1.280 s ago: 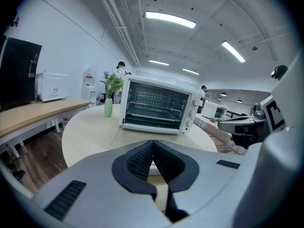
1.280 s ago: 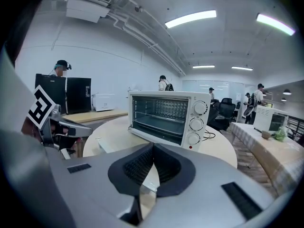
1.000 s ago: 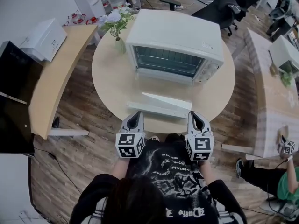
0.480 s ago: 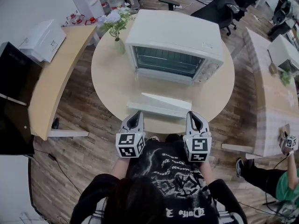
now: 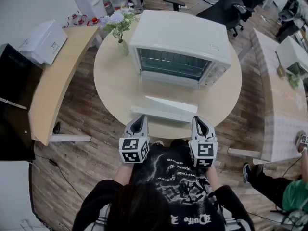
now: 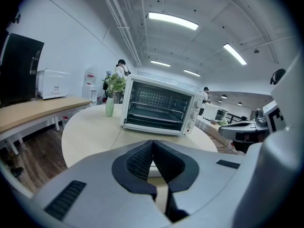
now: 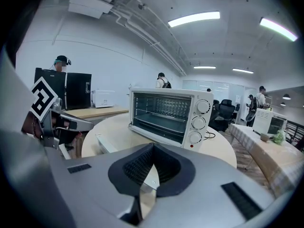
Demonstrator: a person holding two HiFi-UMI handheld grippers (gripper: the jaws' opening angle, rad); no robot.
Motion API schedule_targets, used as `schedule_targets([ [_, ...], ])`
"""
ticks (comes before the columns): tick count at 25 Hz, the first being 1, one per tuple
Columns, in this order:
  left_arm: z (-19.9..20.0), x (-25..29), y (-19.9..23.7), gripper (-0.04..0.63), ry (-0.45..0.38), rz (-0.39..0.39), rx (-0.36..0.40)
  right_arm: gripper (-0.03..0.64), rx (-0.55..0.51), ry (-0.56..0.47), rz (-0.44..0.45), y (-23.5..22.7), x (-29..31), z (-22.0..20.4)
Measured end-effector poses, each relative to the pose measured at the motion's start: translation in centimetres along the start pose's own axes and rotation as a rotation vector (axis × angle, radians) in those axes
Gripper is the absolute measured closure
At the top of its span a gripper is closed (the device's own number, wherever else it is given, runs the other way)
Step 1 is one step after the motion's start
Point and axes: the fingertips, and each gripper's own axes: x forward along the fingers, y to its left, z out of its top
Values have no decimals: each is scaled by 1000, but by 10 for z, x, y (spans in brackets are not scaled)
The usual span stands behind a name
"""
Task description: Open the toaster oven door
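Observation:
The white toaster oven (image 5: 180,42) stands at the back of the round table (image 5: 115,85). Its glass door (image 5: 163,110) lies folded down flat toward me, and the wire rack inside shows. My left gripper (image 5: 139,118) and right gripper (image 5: 198,119) hover side by side at the table's near edge, just short of the door's front bar. Both are shut with nothing between the pads. The left gripper view has the oven (image 6: 159,106) straight ahead beyond my left gripper (image 6: 152,144). In the right gripper view the oven (image 7: 166,115) and its knobs (image 7: 202,107) sit past my right gripper (image 7: 152,148).
A vase of flowers (image 5: 120,30) stands left of the oven. A curved wooden desk (image 5: 53,81) with a white appliance (image 5: 45,41) runs along the left. An office chair (image 5: 226,8) is behind the table, a long table (image 5: 279,95) at the right, and a person (image 5: 288,191) at lower right.
Both grippers and the oven stay where they were. Only the person at the right edge has shifted.

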Motion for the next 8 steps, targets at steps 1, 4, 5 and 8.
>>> schedule_targets([
  [1, 0, 1, 0, 578, 1, 0, 0, 611, -2, 2, 0, 0, 1, -1],
  [4, 0, 2, 1, 578, 2, -1, 2, 611, -9, 10, 1, 0, 3, -3],
  [5, 0, 2, 1, 578, 1, -1, 3, 611, -12, 14, 2, 0, 4, -3],
  [8, 0, 4, 2, 578, 0, 0, 3, 611, -17, 20, 5, 1, 6, -5],
])
